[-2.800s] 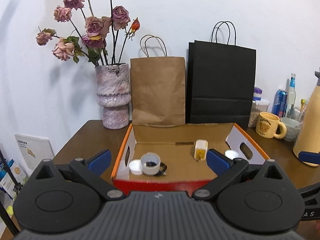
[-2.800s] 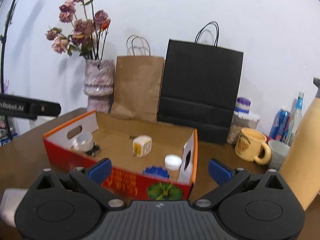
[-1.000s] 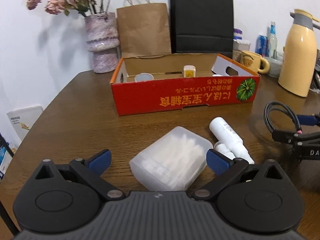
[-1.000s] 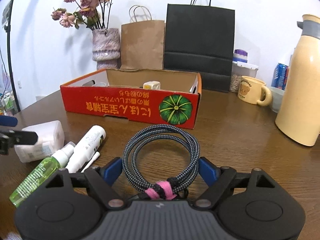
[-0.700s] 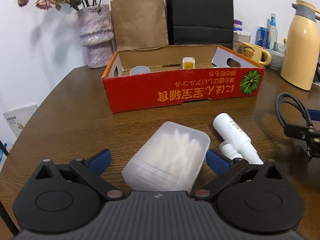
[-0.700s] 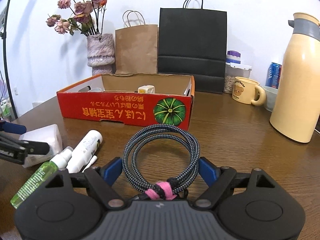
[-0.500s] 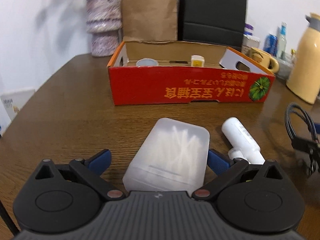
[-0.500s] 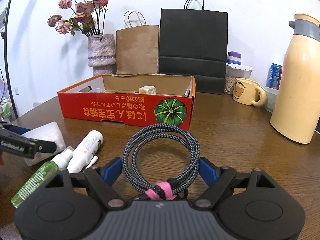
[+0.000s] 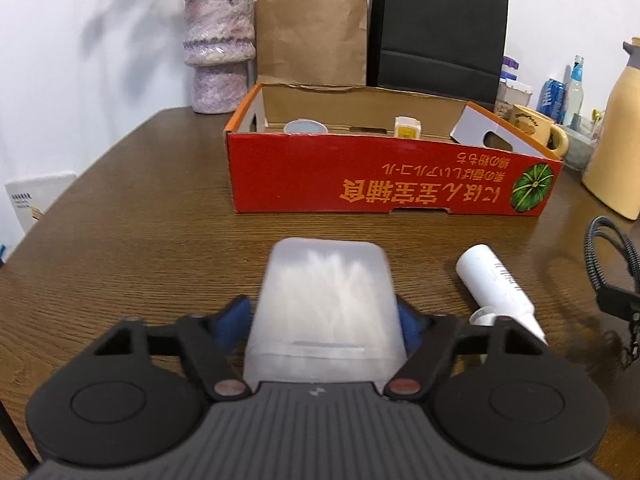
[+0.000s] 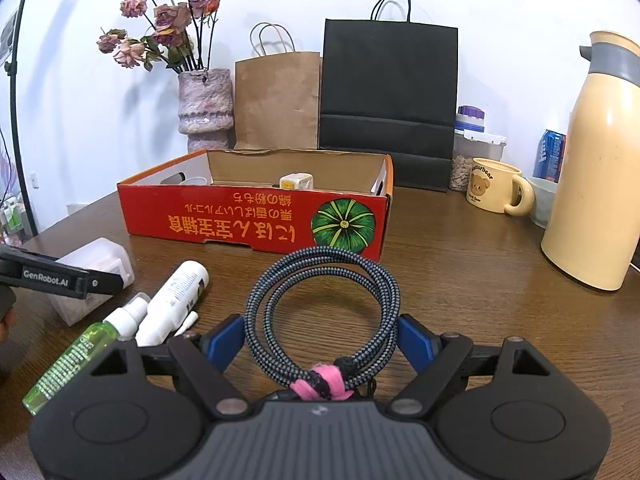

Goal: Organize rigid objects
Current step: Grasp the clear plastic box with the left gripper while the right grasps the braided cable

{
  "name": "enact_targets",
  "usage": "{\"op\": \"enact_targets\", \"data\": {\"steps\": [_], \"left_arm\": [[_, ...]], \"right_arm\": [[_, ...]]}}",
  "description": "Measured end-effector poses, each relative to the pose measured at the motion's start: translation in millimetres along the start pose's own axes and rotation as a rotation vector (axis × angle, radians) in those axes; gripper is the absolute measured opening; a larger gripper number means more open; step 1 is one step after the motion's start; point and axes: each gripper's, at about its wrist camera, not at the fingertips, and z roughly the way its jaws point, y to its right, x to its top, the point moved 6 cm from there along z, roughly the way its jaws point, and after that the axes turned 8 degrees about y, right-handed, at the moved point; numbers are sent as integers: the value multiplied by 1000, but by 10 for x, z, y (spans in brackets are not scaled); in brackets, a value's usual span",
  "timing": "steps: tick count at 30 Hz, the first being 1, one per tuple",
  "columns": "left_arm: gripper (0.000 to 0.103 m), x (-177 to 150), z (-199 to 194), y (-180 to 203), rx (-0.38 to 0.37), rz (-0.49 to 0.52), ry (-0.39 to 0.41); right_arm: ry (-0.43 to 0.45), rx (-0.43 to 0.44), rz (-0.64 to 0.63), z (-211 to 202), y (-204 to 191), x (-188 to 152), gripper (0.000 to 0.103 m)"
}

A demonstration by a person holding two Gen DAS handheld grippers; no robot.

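Note:
My left gripper [image 9: 326, 318] is shut on a translucent plastic box of cotton swabs [image 9: 326, 300] on the brown table; the box also shows in the right wrist view [image 10: 94, 276]. My right gripper [image 10: 322, 338] is shut on a coiled braided cable [image 10: 324, 312] tied with a pink strap. A red cardboard box [image 9: 384, 184] stands ahead, also in the right wrist view [image 10: 256, 216], holding a small yellow-white cube [image 9: 407, 126] and a white cup [image 9: 306, 126]. A white bottle [image 9: 494, 286] and a green spray bottle [image 10: 76, 356] lie between the grippers.
A purple vase with dried roses [image 10: 205, 108], a brown paper bag [image 10: 277, 100] and a black paper bag [image 10: 388, 108] stand behind the box. A yellow mug [image 10: 494, 190], a cream thermos [image 10: 600, 172], cans and jars stand at the right.
My left gripper has moved forward around the cotton swab box and closed on its sides. My right gripper still holds the coiled cable in about the same place.

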Motion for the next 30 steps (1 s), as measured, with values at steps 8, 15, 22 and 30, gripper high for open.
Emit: {"op": "enact_targets", "data": {"steps": [8, 15, 22, 30], "left_arm": [[67, 7, -35, -22, 36, 10, 18], [67, 29, -135, -33, 57, 10, 64], [67, 51, -241, -63, 85, -9, 103], [67, 73, -356, -85, 108, -37, 141]], "right_arm": [[12, -4, -5, -16, 10, 8, 82], [19, -9, -8, -31, 13, 11, 82], [35, -13, -1, -59, 11, 22, 82], [60, -19, 10, -107, -3, 37, 82]]}}
